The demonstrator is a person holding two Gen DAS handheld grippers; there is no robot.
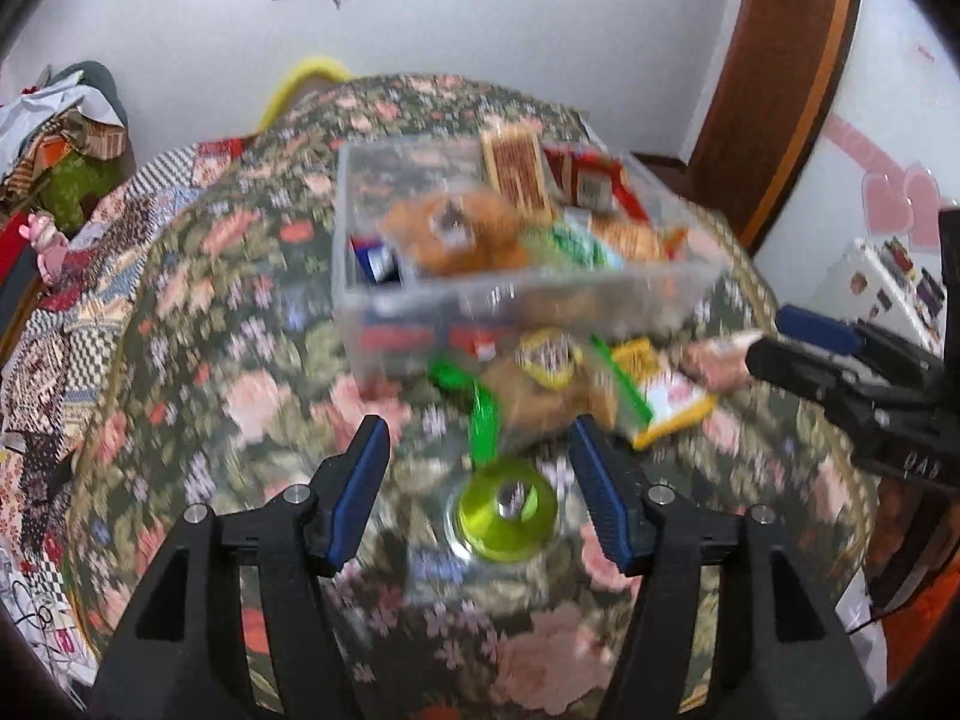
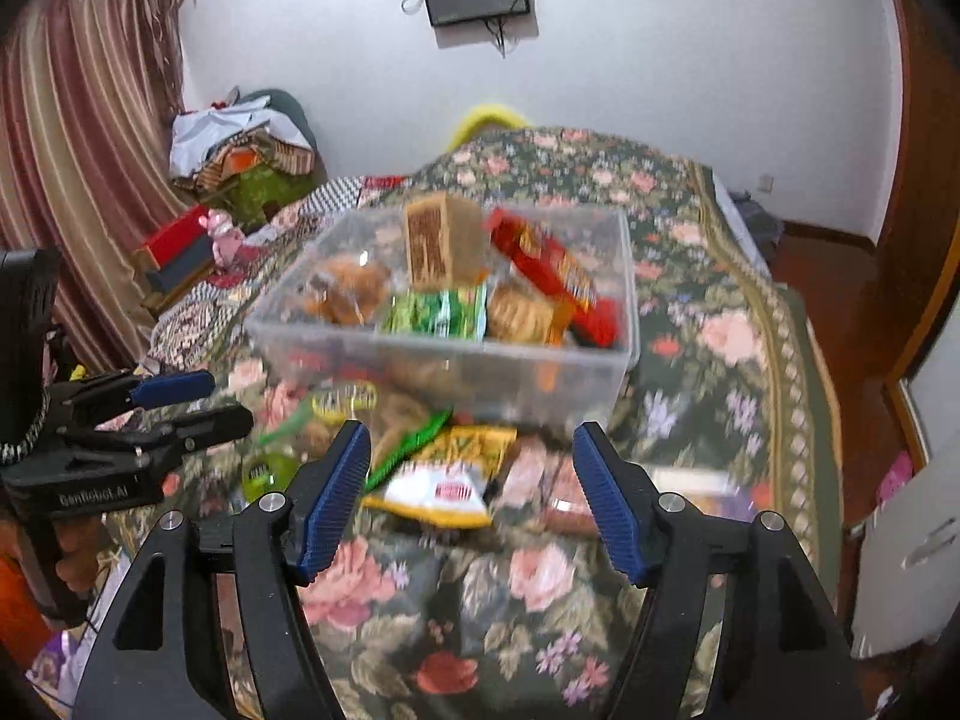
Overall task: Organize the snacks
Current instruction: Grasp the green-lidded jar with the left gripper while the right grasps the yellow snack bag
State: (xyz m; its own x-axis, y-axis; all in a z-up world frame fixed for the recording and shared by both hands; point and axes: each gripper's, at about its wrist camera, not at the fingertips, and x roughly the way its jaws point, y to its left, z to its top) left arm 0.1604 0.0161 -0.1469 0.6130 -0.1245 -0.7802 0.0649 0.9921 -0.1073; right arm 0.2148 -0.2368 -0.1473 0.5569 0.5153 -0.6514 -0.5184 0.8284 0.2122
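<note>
Tools, left tool (image 1: 480, 441) and right tool (image 2: 471, 447), are both gaping empty near the box (image 2: 444, 354); only the left view is showing a green roll (image 1: 507, 510).

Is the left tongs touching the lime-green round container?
Apart. In the left wrist view the open left tongs hang above the lime-green round container; neither pad reaches it.

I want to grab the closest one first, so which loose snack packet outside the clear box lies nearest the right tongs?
The yellow-and-white packet, directly between the open right tongs.
</note>
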